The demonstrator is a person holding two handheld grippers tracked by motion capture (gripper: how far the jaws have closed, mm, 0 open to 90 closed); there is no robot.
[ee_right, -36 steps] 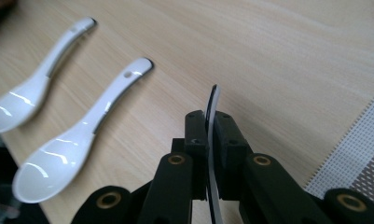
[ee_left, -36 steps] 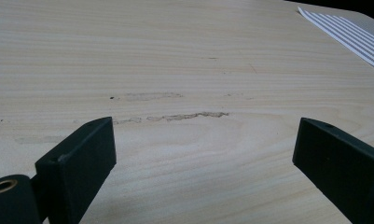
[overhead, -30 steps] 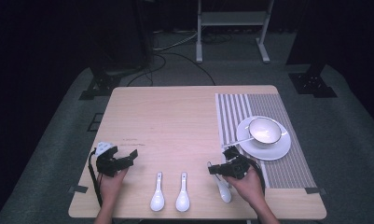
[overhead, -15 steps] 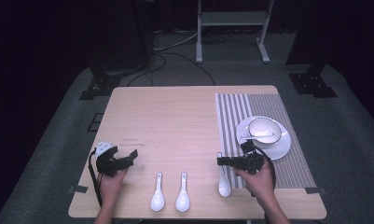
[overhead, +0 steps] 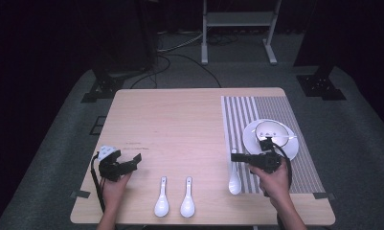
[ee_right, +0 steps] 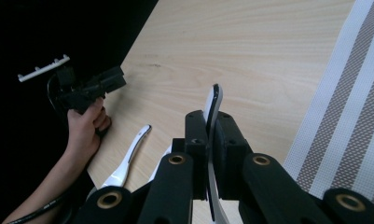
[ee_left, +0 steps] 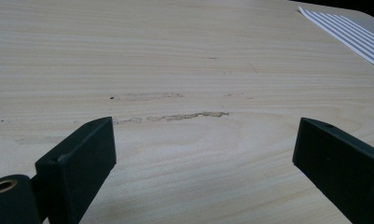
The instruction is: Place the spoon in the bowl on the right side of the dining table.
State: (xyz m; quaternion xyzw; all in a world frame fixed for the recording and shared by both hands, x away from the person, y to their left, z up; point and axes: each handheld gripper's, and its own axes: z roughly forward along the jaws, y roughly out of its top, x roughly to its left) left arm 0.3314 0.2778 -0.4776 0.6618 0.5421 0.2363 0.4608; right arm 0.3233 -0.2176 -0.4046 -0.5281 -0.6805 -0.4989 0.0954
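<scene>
The left gripper rests at the near left of the table, jaws wide apart and empty. At near right, the right gripper clamps a white spoon beside the unmarked striped mat.

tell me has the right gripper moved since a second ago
Yes. The right gripper, shut on a white spoon, has shifted right in the high view, from the striped mat's left edge to over the mat beside the plate.
</scene>
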